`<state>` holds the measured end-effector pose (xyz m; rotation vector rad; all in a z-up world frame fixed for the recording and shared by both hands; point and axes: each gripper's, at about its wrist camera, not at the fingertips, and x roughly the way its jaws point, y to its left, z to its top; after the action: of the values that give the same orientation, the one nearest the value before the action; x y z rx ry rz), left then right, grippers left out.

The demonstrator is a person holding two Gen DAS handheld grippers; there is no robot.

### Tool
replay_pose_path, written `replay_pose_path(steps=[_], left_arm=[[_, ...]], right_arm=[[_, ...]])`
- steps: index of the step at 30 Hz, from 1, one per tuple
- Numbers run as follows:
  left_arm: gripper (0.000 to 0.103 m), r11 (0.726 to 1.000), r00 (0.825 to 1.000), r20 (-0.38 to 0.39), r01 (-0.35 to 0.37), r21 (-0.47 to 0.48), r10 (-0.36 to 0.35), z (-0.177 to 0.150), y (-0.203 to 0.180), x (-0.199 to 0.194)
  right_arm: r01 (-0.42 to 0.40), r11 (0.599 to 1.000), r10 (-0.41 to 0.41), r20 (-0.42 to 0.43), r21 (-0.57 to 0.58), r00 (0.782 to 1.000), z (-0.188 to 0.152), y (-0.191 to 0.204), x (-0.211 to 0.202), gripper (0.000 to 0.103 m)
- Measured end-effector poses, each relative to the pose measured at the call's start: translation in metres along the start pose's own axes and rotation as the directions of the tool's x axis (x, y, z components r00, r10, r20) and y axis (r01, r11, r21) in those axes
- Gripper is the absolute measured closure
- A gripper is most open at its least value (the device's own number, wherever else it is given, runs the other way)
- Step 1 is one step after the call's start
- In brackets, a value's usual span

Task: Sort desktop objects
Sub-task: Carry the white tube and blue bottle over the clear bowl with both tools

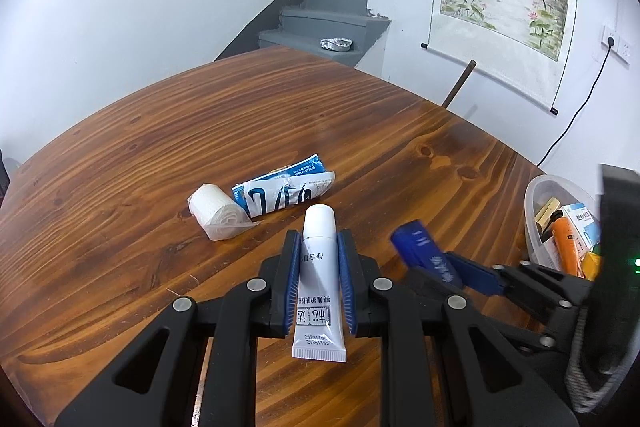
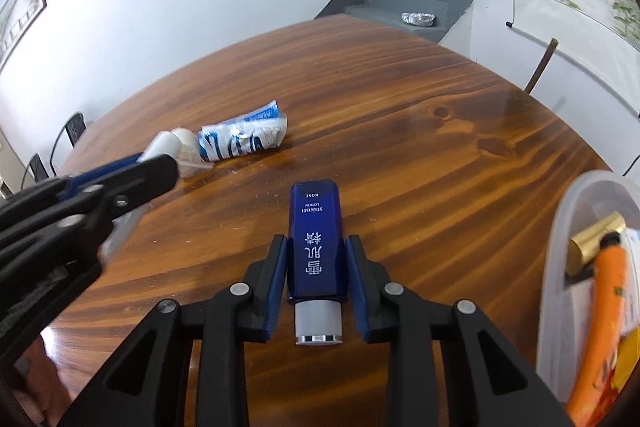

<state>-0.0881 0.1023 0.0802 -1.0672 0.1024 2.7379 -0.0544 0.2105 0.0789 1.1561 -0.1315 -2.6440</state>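
My left gripper (image 1: 319, 237) is shut on a white tube (image 1: 318, 291), cap pointing away, held over the wooden table (image 1: 200, 115). The right wrist view has this gripper at the left (image 2: 160, 163). My right gripper (image 2: 317, 243) is shut on a dark blue lotion bottle (image 2: 316, 223), its silver cap towards the camera and its base pointing away. In the left wrist view the same bottle (image 1: 412, 243) shows at the right, tilted, in blue pads. On the table beyond lie a white roll (image 1: 218, 213) and a crumpled blue and white packet (image 1: 284, 193), touching each other.
A clear plastic tub (image 2: 568, 227) stands at the table's right edge, holding an orange tube (image 2: 604, 311), a gold-capped item and small boxes. A chair back (image 2: 542, 65) sticks up behind the far right edge. Grey steps with a foil dish (image 1: 336, 44) lie beyond.
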Motion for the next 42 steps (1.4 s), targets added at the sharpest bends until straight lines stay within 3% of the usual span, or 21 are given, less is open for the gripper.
replay_pose_path(steps=[16, 25, 35, 42], left_arm=[[0.082, 0.998, 1.0, 0.018, 0.021, 0.06, -0.022, -0.008, -0.035, -0.01], [0.082, 0.988, 0.994, -0.006, 0.109, 0.11, -0.109, -0.016, -0.076, -0.014], [0.082, 0.965, 0.972, -0.038, 0.234, 0.12, -0.231, -0.017, -0.13, -0.017], [0.082, 0.936, 0.945, -0.065, 0.325, 0.133, -0.319, -0.013, -0.168, -0.015]], right_arm=[[0.014, 0.996, -0.027, 0.145, 0.088, 0.989, -0.013, -0.03, -0.072, 0.07], [0.055, 0.986, -0.088, 0.221, 0.155, 0.971, -0.025, -0.069, -0.114, 0.07], [0.105, 0.953, -0.183, 0.263, 0.284, 0.947, -0.04, -0.136, -0.147, 0.07], [0.14, 0.93, -0.236, 0.263, 0.339, 0.936, -0.051, -0.172, -0.157, 0.07]])
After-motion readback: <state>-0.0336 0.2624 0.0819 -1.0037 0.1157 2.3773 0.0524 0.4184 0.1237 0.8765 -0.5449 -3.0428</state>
